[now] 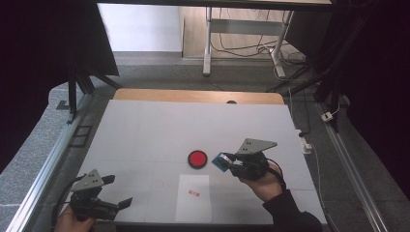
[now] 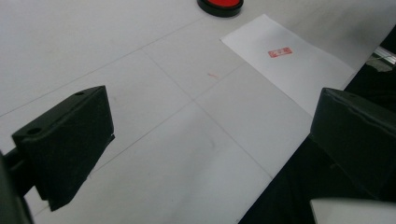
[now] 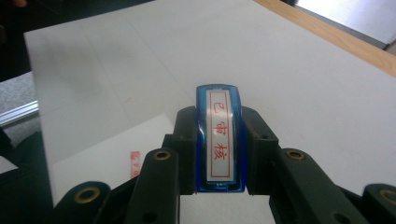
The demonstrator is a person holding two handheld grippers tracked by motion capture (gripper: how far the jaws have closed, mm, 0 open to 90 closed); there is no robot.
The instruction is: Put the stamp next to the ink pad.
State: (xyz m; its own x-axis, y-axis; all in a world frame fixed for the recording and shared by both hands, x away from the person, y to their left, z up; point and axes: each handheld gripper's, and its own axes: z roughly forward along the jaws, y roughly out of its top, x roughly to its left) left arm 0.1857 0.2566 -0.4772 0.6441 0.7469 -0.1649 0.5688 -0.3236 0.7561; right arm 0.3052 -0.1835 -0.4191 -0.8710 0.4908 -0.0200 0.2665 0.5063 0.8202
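Note:
My right gripper (image 1: 226, 162) is shut on a blue stamp (image 3: 219, 135) with a white label and red characters, clamped between both jaws; in the high view the blue stamp (image 1: 222, 161) hangs just right of a round red ink pad (image 1: 197, 159) in a black case. A white paper sheet (image 1: 193, 198) with a red stamp print (image 1: 193, 193) lies near the front edge. The same print (image 2: 280, 52) and paper sheet (image 2: 299, 65) lie ahead of my left gripper (image 1: 118, 191), which stands open over the table's front left with nothing between its jaws. The ink pad (image 2: 220, 5) lies farther off.
A white mat (image 1: 159, 130) covers the wooden table (image 1: 193, 95). Aluminium rails (image 1: 43, 169) run along both sides. Beyond the far edge stand a desk's metal legs (image 1: 208, 43) and loose cables (image 1: 251, 48) on the floor. Black curtains hang on both sides.

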